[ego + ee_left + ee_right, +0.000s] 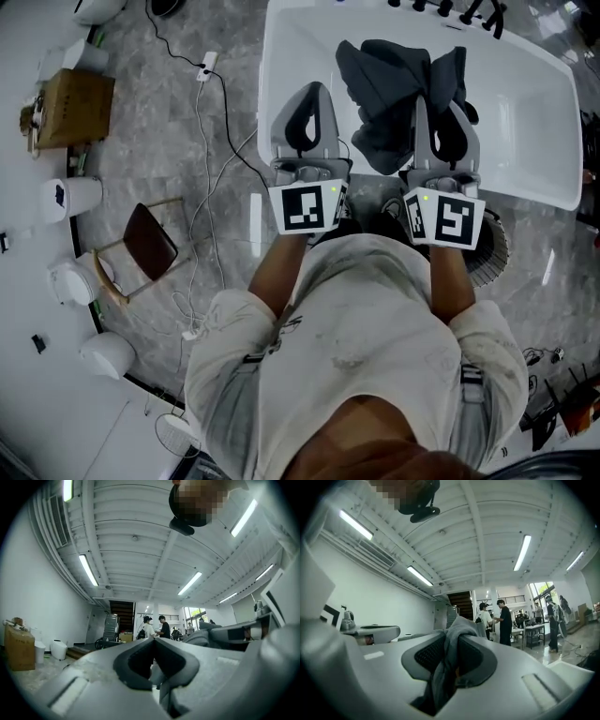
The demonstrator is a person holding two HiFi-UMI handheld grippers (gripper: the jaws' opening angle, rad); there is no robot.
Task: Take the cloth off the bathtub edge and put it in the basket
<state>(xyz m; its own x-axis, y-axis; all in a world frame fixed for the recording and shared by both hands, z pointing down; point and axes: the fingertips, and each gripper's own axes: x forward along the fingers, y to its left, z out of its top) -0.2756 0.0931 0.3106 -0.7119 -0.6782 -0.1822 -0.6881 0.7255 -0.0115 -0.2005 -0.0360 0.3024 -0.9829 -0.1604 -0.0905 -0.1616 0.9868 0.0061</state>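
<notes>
Right gripper view | right hand-held gripper (pixel 457 623) clamped on cloth (pixel 440 677) | long axis hanging down

The dark grey cloth (pixel 398 89) hangs bunched above the white bathtub (pixel 525 122), pinched in the right gripper (pixel 450 645).

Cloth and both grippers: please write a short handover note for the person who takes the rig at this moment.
Right gripper: shut on the cloth, which hangs from it above the bathtub.
Left gripper: jaws together, nothing between them, held up beside the right one.
Basket: only partly seen, on the floor by the bathtub, under the right arm.
Done: cloth gripped and lifted off the edge.
Left: carry it over the basket, open the jaws, let it drop in.
</notes>
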